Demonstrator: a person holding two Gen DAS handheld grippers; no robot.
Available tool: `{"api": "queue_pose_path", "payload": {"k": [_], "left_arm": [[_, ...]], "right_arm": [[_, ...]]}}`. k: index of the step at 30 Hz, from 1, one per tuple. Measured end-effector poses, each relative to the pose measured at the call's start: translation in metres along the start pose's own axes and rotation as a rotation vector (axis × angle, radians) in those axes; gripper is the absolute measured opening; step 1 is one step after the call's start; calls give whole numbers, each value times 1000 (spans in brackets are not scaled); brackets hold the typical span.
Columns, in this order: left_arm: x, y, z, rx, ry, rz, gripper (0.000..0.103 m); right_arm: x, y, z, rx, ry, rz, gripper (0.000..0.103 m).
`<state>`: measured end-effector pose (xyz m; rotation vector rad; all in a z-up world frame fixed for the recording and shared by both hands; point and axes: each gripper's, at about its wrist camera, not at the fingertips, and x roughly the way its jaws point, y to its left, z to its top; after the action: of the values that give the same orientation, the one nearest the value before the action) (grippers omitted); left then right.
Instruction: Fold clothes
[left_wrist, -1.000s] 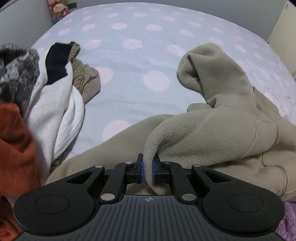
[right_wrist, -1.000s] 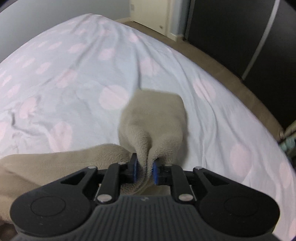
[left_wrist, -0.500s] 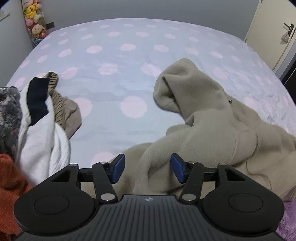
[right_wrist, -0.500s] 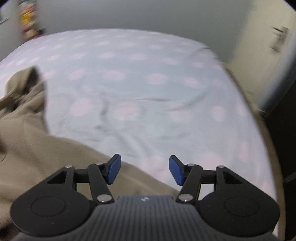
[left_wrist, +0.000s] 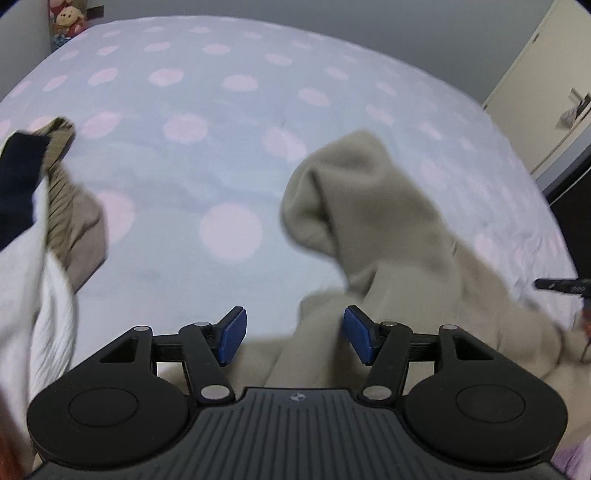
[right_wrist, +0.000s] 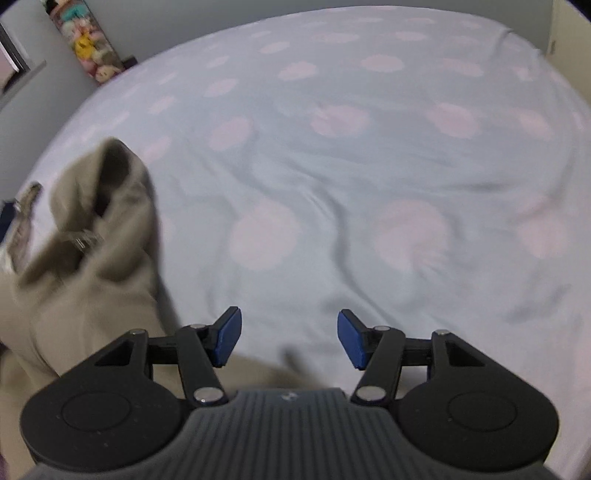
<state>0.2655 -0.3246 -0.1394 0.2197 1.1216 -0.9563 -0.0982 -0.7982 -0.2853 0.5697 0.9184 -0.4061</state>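
A beige fleece hoodie (left_wrist: 388, 229) lies crumpled on the dotted bed sheet (left_wrist: 221, 129), its hood standing up toward the middle. My left gripper (left_wrist: 293, 334) hovers open over the hoodie's near edge; fleece shows below the gap, but the blue pads do not press on it. In the right wrist view the same hoodie (right_wrist: 92, 258) lies at the left. My right gripper (right_wrist: 290, 338) hangs over the bare sheet (right_wrist: 369, 166) just right of the hoodie, its jaws opening with nothing between them.
A pile of other clothes (left_wrist: 37, 258), white, navy and striped brown, lies at the left of the bed. Plush toys (right_wrist: 92, 55) stand by the far wall. A cream door (left_wrist: 546, 92) is at the far right. The bed's far half shows only sheet.
Both grippers let go of the beige fleece and opened wide. The right one swung away from the hoodie over the bare sheet. The left one drew back a little.
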Motion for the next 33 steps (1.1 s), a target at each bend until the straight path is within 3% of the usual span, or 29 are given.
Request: {"api": "queue_pose_path", "payload": {"k": [5, 10, 16, 18, 20, 21, 22, 23, 25, 29, 33], "left_arm": [[35, -25, 34, -40, -9, -106, 61], [86, -41, 57, -71, 8, -101, 61], [119, -34, 73, -151, 23, -109, 61], [126, -29, 75, -173, 30, -120, 61], [131, -27, 77, -182, 35, -131, 50], [134, -27, 77, -181, 38, -135, 35], [136, -27, 79, -175, 42, -141, 20], [137, -29, 81, -165, 42, -139, 16], [135, -36, 84, -128, 27, -124, 7], [111, -56, 103, -36, -60, -103, 5], [61, -80, 141, 26, -226, -106, 4]], "right_arm": [[38, 48, 32, -33, 9, 136, 67], [87, 96, 60, -79, 34, 221, 67], [134, 118, 86, -39, 54, 274, 66], [147, 121, 90, -19, 74, 284, 62], [159, 122, 91, 21, 104, 312, 42], [162, 122, 91, 41, 113, 325, 39], [161, 123, 91, 38, 105, 320, 35], [157, 126, 91, 20, 88, 307, 26], [148, 131, 93, -15, 48, 281, 23], [105, 139, 113, -47, -78, 249, 21], [45, 150, 146, -99, -251, 176, 20]]}}
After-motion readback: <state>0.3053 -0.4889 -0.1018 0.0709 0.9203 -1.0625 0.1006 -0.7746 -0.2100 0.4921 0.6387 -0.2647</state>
